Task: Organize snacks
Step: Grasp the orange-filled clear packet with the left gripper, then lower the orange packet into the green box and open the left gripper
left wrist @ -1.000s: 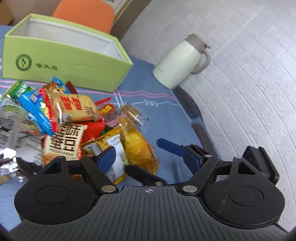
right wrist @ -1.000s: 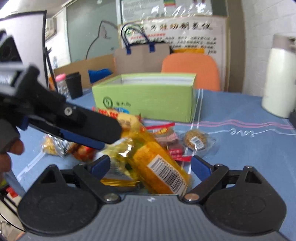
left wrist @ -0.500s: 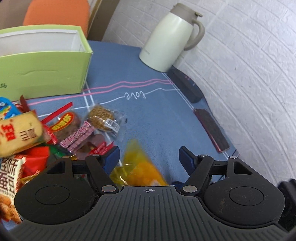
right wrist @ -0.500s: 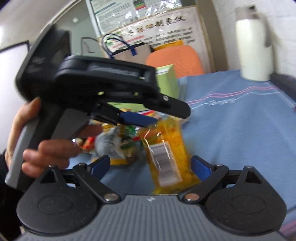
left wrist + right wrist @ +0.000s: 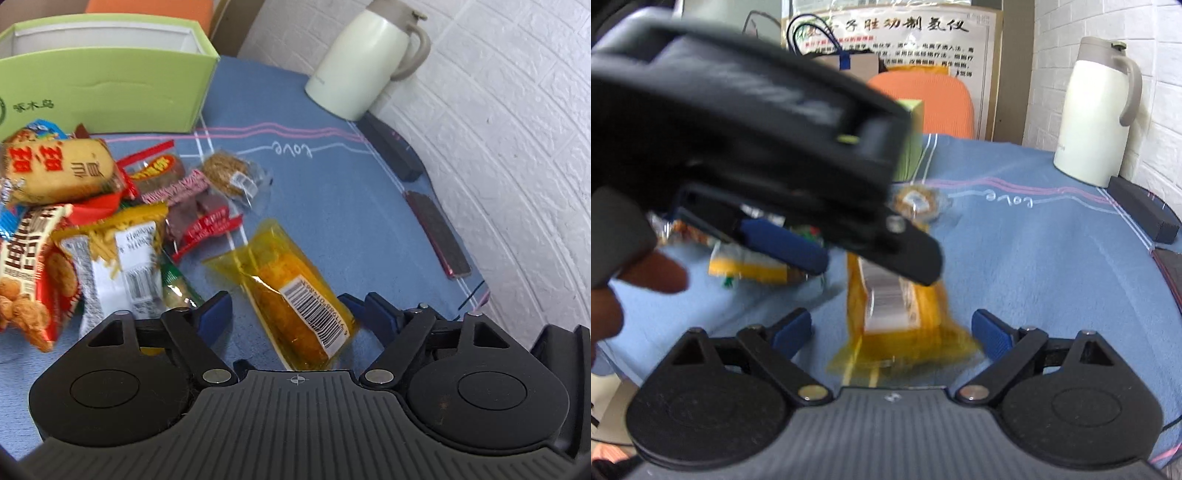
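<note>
The yellow packet (image 5: 291,291) lies flat on the cloth (image 5: 332,192) between both open grippers, left (image 5: 291,314) opening and right (image 5: 892,332) wide, so they may collide or pinch only the slippery film.

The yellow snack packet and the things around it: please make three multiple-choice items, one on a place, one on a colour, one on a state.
1. Where does the yellow snack packet lie?
A. inside the green box
B. on the blue tablecloth, apart from the snack pile
C. on the orange chair

2. What colour is the jug by the wall?
A. red
B. black
C. cream white

3. How does the left tool stand to the packet?
A. clamped shut on it
B. fingers on either side, not pressing it
C. far away from it

Answers:
1 B, bare tablecloth shows between it and the snack pile.
2 C, its body is cream white with a grey handle.
3 B, its jaws are opening and gaps show on both sides of the packet.
</note>
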`<state>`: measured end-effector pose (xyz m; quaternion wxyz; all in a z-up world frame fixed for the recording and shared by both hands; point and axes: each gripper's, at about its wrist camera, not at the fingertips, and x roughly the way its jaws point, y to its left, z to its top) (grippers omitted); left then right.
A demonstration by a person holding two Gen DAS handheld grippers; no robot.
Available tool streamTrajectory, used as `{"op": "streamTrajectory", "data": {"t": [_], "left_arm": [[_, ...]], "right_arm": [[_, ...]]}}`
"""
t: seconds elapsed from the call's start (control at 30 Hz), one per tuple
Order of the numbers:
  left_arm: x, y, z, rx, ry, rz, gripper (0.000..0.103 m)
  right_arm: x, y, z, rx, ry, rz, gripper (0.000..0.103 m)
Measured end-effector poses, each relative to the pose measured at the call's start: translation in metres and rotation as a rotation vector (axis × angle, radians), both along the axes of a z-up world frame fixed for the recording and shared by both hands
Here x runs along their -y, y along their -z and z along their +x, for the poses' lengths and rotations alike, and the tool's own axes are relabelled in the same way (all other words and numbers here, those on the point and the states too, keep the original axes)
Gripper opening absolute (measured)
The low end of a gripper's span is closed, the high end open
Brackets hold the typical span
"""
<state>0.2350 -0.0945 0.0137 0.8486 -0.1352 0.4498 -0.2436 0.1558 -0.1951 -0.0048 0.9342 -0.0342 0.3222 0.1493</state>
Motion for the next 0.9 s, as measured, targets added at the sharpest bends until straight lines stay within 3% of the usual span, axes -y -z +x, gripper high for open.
{"op": "streamTrajectory", "data": {"t": [0.17, 0.33, 0.4, 0.47, 0.57, 0.73, 0.9], "left_arm": [[0.009, 0.007, 0.004, -0.007, 0.008, 0.022, 0.054], [0.003, 0.013, 0.006, -0.035, 0.013, -0.031, 0.049], [0.001, 0.016, 0.004, -0.040, 0.027, -0.052, 0.043], [0.000, 0.017, 0.003, -0.039, 0.039, -0.053, 0.026], [-0.001, 0.014, 0.005, -0.059, 0.066, -0.097, 0.023], [-0.012, -0.017, 0.017, 0.006, 0.088, -0.166, 0.023], [-0.058, -0.066, 0.062, 0.116, -0.004, -0.177, 0.024]], "right_arm": [[0.013, -0.010, -0.001, 0.014, 0.027, 0.072, 0.093], [0.000, -0.004, 0.004, 0.006, -0.004, 0.010, 0.092], [-0.003, -0.001, 0.002, 0.025, -0.020, -0.004, 0.078], [-0.004, -0.008, -0.002, 0.012, -0.012, -0.010, 0.063], [-0.001, -0.020, -0.005, 0.004, -0.002, -0.010, 0.061], [-0.012, -0.059, 0.012, 0.065, -0.023, -0.024, 0.064], [-0.057, -0.096, 0.081, 0.168, -0.150, -0.072, 0.068]]}}
